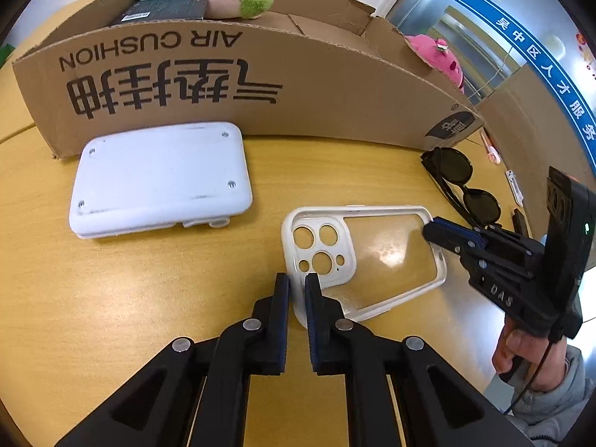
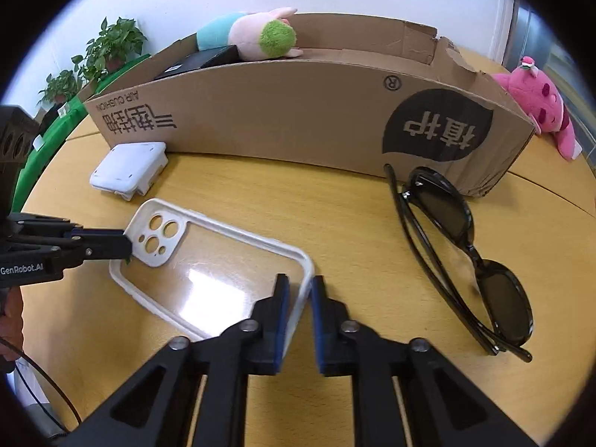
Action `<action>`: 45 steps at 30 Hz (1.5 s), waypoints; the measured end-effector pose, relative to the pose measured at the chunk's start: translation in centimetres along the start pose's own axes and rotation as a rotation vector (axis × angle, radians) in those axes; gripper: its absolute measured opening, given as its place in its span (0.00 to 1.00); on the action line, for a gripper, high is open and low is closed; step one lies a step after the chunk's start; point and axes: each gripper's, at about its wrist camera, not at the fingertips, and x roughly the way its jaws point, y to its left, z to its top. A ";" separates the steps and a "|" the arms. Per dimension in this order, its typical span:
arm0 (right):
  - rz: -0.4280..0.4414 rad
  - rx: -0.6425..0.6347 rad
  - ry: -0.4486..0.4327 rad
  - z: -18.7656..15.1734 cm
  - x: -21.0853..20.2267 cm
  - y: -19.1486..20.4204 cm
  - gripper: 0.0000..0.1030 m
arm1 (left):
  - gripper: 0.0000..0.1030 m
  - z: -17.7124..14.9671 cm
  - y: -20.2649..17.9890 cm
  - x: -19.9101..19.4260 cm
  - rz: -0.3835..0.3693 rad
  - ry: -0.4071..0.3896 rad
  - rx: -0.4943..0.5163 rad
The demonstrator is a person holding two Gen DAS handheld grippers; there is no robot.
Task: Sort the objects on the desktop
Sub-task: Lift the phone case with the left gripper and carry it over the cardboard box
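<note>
- My left tool (image 1: 297, 287) is clamped on the camera-hole corner of the phone case (image 1: 376, 257). In the left wrist view the white rim stands between its pads, at about 6 o'clock of the case. I judge I hold that corner so the floppy shell cannot slide.
- The white flat box (image 1: 160, 178) lies at 10 o'clock of the case, just in front of the cardboard box (image 1: 260, 85). I have not touched it.
- The phone case lies open side up on the surface (image 1: 111, 279), between my two tools. It looks flat or barely raised; I cannot tell which.
- My right tool (image 2: 299, 290) is clamped on the opposite end of the rim, at 5 o'clock of the case in its own view. I judge a two-ended hold keeps the thin shell level for a lift into the box.
- The sunglasses (image 2: 462, 246) lie folded at 3 o'clock of the case, well apart from it. One end touches or nearly touches the box's front wall.
- A pink plush (image 2: 540, 108) sits beyond the box's right end.
</note>
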 end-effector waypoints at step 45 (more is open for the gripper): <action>-0.057 0.119 -0.084 31.9 7.4 -13.0 0.06 | 0.06 37.3 -3.4 4.1 0.145 -0.128 0.084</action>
